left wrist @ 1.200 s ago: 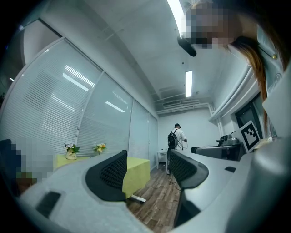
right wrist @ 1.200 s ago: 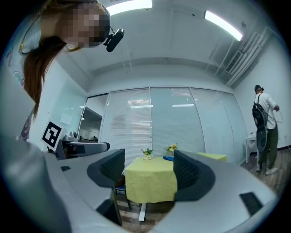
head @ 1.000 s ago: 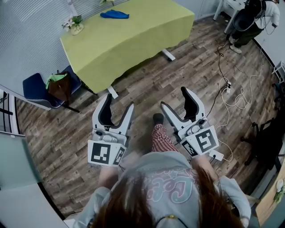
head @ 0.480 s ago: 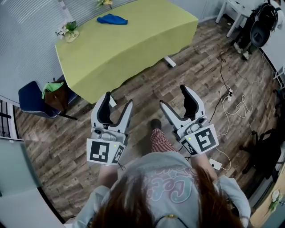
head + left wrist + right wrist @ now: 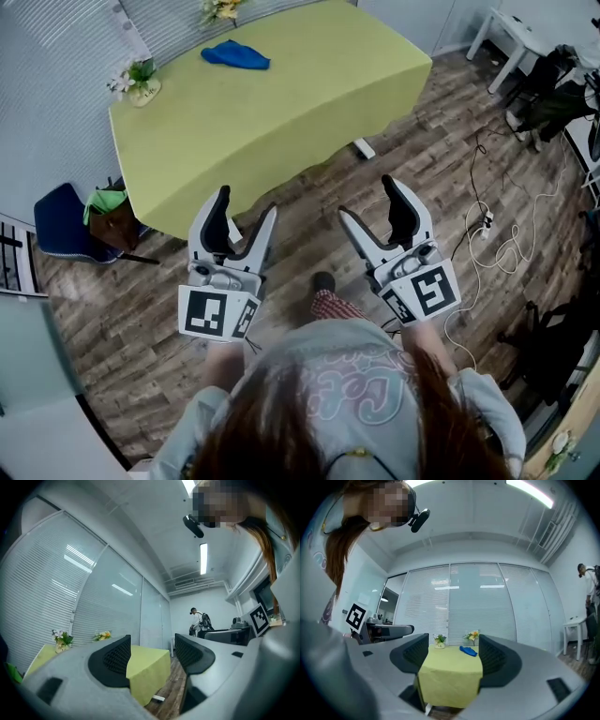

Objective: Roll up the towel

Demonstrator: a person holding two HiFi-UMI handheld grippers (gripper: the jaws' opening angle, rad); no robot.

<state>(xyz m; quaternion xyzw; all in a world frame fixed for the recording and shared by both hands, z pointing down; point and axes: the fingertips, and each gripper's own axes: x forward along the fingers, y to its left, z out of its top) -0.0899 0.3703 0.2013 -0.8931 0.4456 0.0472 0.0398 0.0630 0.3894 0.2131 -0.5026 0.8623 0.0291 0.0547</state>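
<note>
Jaws gape wide and empty on both left gripper (image 5: 247, 204) and right gripper (image 5: 367, 199), while the blue towel (image 5: 235, 56) lies bunched at the far side of the green tabletop (image 5: 281, 103), well apart.

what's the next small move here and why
Probably one step forward, toward the table. The left tongs and right tongs are both open and empty, held over the floor short of the table's near edge. The towel lies bunched at the far side, seemingly out of reach from here, so closing the gap likely comes before any grip.
</note>
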